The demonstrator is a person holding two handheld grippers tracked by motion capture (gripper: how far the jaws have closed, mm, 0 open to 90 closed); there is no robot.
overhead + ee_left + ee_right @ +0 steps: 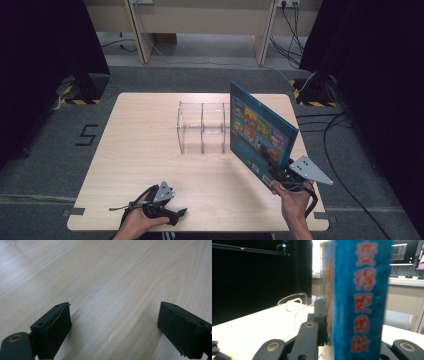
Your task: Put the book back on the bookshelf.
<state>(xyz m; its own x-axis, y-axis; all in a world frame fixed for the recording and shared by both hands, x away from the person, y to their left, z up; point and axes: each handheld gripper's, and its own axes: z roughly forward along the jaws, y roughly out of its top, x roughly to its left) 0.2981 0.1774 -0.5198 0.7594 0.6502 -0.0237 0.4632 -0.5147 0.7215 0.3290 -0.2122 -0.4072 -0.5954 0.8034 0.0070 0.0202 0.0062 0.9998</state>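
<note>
The right claw [284,176] is closed tight on the lower corner of the book [260,132] and holds it tilted above the right side of the desk [140,150], just beside the clear rack [201,127]. The left claw [172,212] is wide open with nothing in it and rests near the front edge. I think the book can turn or slip in such a corner grip because it is big, and its far edge may hit the rack wall, which stands in the way.

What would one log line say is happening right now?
right gripper: shut on blue book, held up beside clear rack | left gripper: open, empty, low over table
</note>
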